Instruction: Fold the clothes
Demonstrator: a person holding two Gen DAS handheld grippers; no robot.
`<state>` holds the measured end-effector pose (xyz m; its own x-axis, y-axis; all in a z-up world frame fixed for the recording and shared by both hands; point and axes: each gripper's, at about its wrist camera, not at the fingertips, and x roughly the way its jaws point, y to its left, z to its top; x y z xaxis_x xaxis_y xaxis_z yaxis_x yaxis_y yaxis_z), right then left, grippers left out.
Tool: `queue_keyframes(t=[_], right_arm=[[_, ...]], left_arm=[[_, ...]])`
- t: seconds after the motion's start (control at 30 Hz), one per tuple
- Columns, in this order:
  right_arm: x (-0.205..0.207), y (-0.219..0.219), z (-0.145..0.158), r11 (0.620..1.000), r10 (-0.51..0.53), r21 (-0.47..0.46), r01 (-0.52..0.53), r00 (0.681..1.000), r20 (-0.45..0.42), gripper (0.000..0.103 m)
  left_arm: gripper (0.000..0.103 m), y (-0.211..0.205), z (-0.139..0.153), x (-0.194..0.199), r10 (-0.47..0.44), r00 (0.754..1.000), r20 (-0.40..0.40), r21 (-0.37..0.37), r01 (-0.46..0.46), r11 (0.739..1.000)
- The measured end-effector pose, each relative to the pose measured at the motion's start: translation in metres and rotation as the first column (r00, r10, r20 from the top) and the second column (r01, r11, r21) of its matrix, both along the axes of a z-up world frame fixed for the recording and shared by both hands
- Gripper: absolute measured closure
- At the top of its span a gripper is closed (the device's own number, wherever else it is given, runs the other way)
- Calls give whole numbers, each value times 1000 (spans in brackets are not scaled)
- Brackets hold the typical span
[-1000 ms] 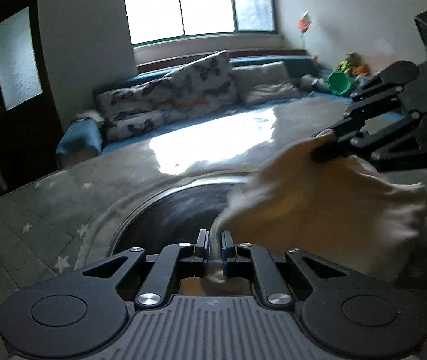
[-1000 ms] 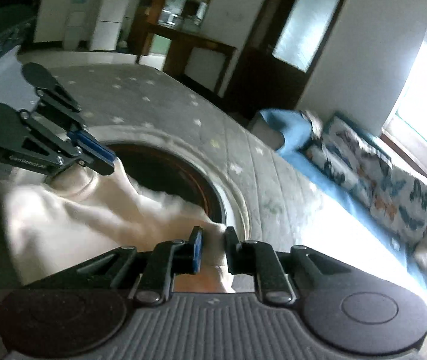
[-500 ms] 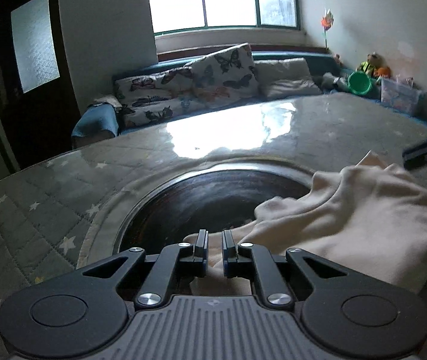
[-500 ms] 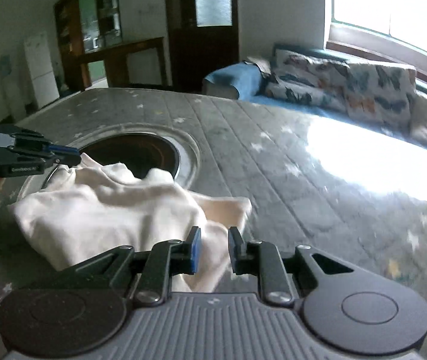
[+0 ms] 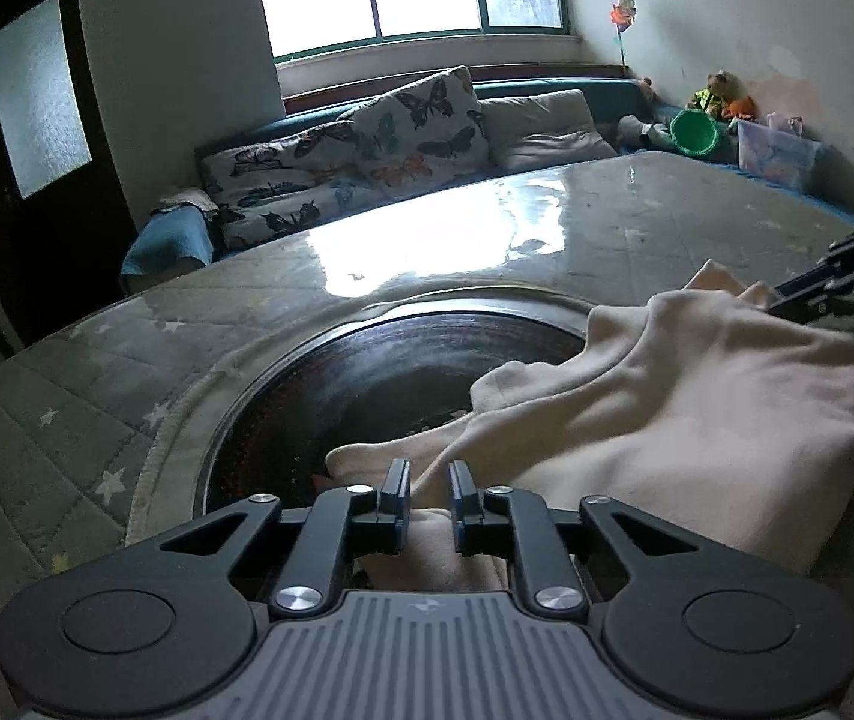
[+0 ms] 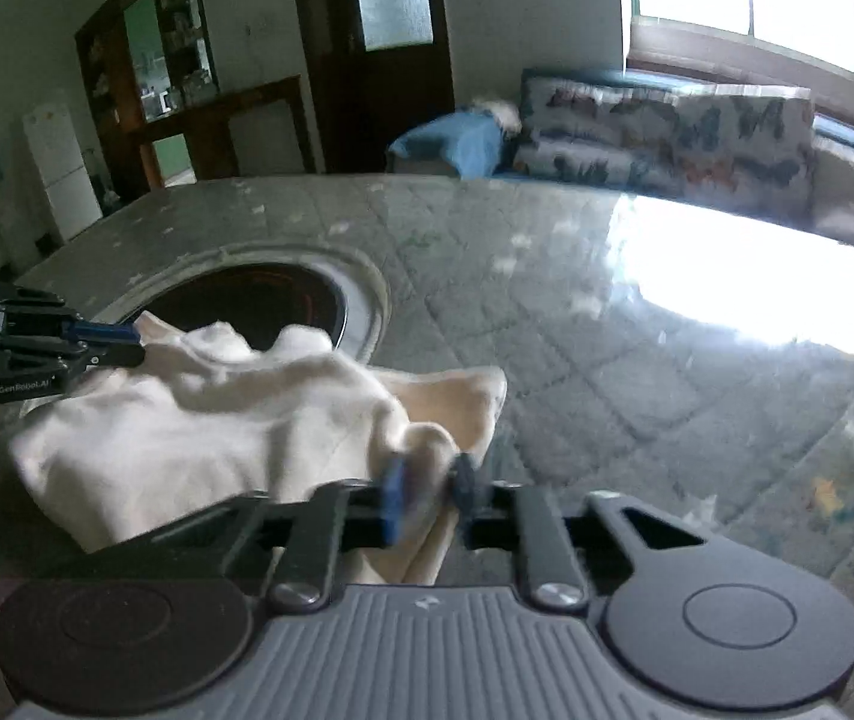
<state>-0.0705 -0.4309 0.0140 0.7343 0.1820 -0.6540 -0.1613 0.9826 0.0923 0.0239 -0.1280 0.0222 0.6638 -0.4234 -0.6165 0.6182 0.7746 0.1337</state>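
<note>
The left gripper (image 5: pixel 425 489) has its fingers nearly closed on a fold of the cream garment (image 5: pixel 685 402), which lies bunched on the quilted tabletop (image 5: pixel 126 348) beside its round dark inset (image 5: pixel 402 372). The right gripper (image 6: pixel 427 495) pinches the garment's other end, blurred.

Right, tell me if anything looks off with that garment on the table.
The cream garment is bunched and rumpled, not flat. One edge hangs over the dark round recess in the table. Cloth sits between the fingers of both the left hand-held gripper and the right hand-held gripper. Nothing looks torn or spilled.
</note>
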Motion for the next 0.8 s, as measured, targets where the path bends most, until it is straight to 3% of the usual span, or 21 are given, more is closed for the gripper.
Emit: queue_keyframes(t=[0.1, 0.2, 0.23, 0.27, 0.33, 0.47, 0.63, 0.8], right_arm=[[-7, 8, 12, 998, -5, -68, 10, 997, 79, 96], [-1, 9, 4, 993, -19, -113, 23, 999, 41, 92], [-1, 7, 1, 993, -30, -113, 34, 999, 38, 84], [-1, 6, -2, 993, -41, -113, 44, 999, 35, 82], [-4, 2, 1, 994, -60, -89, 65, 996, 59, 81], [-10, 8, 17, 996, -3, -85, 13, 992, 125, 79], [6, 31, 14, 992, 87, -104, -77, 991, 102, 79], [31, 49, 1, 987, 111, -118, -105, 993, 47, 81]], left_arm=[[99, 1, -2, 1, 17, 1000, 8, 8, -17, 1000], [100, 2, -3, 1, 34, 999, 17, 16, -35, 999], [100, 2, -4, 2, 40, 999, 20, 19, -41, 999], [100, 3, -4, 2, 46, 999, 23, 21, -46, 999], [100, 3, -5, 2, 57, 998, 28, 26, -58, 998], [97, 6, 3, -5, 35, 999, 34, -6, -35, 999], [96, 0, 9, -12, -27, 999, 17, -44, 28, 999], [96, -17, 3, -8, -67, 998, 11, -6, 67, 998]])
